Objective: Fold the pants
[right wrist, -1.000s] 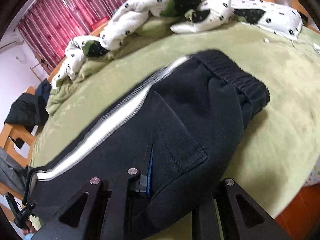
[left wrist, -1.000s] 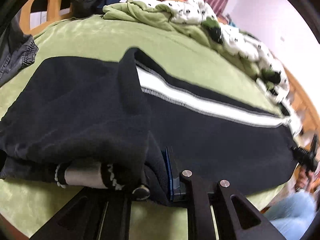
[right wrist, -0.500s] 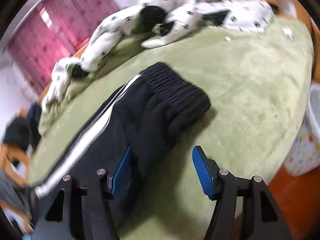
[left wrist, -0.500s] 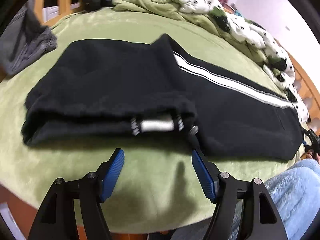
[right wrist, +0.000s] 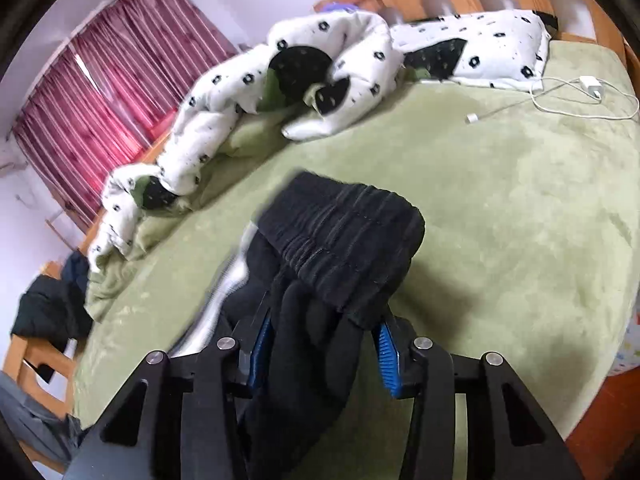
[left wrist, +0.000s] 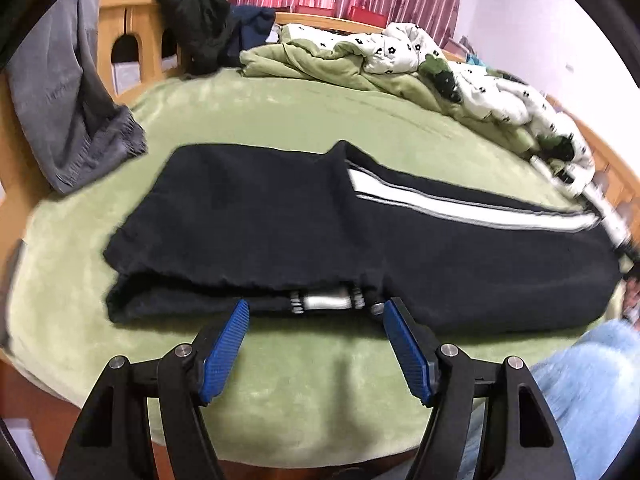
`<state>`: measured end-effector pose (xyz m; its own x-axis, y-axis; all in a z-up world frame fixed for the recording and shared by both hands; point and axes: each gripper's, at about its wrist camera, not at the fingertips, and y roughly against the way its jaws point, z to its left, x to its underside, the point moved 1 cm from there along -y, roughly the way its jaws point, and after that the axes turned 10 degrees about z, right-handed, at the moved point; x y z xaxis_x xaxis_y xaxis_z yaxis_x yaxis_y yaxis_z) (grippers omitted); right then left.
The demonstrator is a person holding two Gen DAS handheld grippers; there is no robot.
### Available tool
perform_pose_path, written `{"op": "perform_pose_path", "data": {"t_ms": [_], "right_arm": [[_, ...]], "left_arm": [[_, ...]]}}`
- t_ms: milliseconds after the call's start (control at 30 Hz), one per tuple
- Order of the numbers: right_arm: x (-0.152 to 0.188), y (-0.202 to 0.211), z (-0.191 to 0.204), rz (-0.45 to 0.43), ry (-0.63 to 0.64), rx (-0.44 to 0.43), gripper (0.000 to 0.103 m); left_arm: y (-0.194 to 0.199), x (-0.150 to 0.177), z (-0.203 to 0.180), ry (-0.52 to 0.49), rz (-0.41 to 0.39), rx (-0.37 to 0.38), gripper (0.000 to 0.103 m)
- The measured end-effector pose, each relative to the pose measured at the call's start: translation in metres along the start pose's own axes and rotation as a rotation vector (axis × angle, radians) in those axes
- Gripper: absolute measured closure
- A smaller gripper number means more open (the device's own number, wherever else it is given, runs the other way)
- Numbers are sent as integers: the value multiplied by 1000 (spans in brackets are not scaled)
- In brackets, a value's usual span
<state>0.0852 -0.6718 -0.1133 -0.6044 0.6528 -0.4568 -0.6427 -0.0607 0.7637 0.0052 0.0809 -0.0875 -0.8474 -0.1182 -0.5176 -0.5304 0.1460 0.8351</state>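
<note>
Black pants lying across the green bed, legs doubled back over the middle, white side stripe running toward the right of the left-wrist frame. Step in hand, by my reading: second fold, waist end being taken up to go over the legs. Left gripper sitting low at bottom centre of its frame, blue fingers spread wide, holding nothing, tips just short of the cuff edge and its striped cuff band. Right gripper at bottom centre of its frame, angled down toward the bed, fingers pinching a bunch of cloth just below the ribbed waistband; waistband appearing raised off the bed, shadow beneath it. Next move probably calls for carrying the waist across toward the cuffs while the left gripper steadies or pins the cuff end, keeping edges square. White patterned quilt heaped at upper left; charger cable at upper right; grey garment at the left edge.
</note>
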Motion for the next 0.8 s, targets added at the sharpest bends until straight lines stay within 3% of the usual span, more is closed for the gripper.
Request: {"op": "perform_pose_path", "data": {"t_ms": [100,233,367,400,433,467,500,567,800], "right_arm": [[14,-15,-16,103,22,81,51],[42,16,-23,33,44,139,44],[57,43,-7,24,78,162,44],[57,50,-3,21,85,164,44],[59,56,4,17,95,167,44],[62,62,10,13,103,165,44],[67,69,19,6,117,160,44],[73,74,37,1,148,151,44],[95,43,132,53,411,166,44]], "left_arm": [[-5,-4,2,31,26,150,35],[-15,-6,-1,66,21,224,37],[-32,-11,-3,90,18,221,43],[-40,-15,-4,89,32,192,61],[-47,-19,-5,87,50,148,89],[-52,-21,-3,86,71,136,95],[-58,-25,0,104,90,151,94],[-55,-30,11,154,52,192,94],[-31,-82,65,210,-80,119,94]]}}
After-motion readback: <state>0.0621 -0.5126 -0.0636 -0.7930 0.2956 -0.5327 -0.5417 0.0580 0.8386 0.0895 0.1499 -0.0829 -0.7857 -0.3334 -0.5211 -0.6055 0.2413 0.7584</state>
